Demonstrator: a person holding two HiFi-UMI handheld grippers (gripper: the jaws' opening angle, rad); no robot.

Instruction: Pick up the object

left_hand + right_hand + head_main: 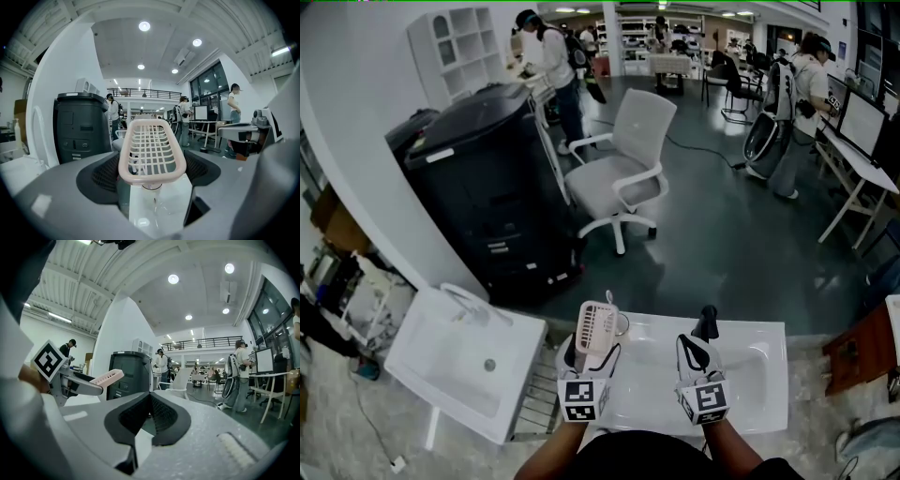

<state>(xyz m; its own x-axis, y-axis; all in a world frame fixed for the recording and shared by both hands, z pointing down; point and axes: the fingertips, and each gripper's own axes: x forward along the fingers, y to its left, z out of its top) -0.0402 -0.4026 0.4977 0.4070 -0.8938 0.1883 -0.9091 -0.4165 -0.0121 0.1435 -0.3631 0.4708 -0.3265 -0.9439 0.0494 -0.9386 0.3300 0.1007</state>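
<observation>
A pale pink slotted basket (598,328) is held above the white basin (766,375), with my left gripper (588,356) shut on its near end. In the left gripper view the basket (151,150) stretches away from the camera, level, clamped between the dark pads (105,176). To its right my right gripper (697,354) hovers over the same basin, and its jaws are together with nothing between them. The right gripper view shows its pads (161,416) meeting, with the left gripper (70,383) and the pink basket (107,377) off to the left.
A black faucet (707,323) stands at the basin's far edge by the right gripper. A second white sink (459,366) lies on the floor at left. Beyond are a black cabinet (487,187), a white office chair (623,169), and people at desks (853,150).
</observation>
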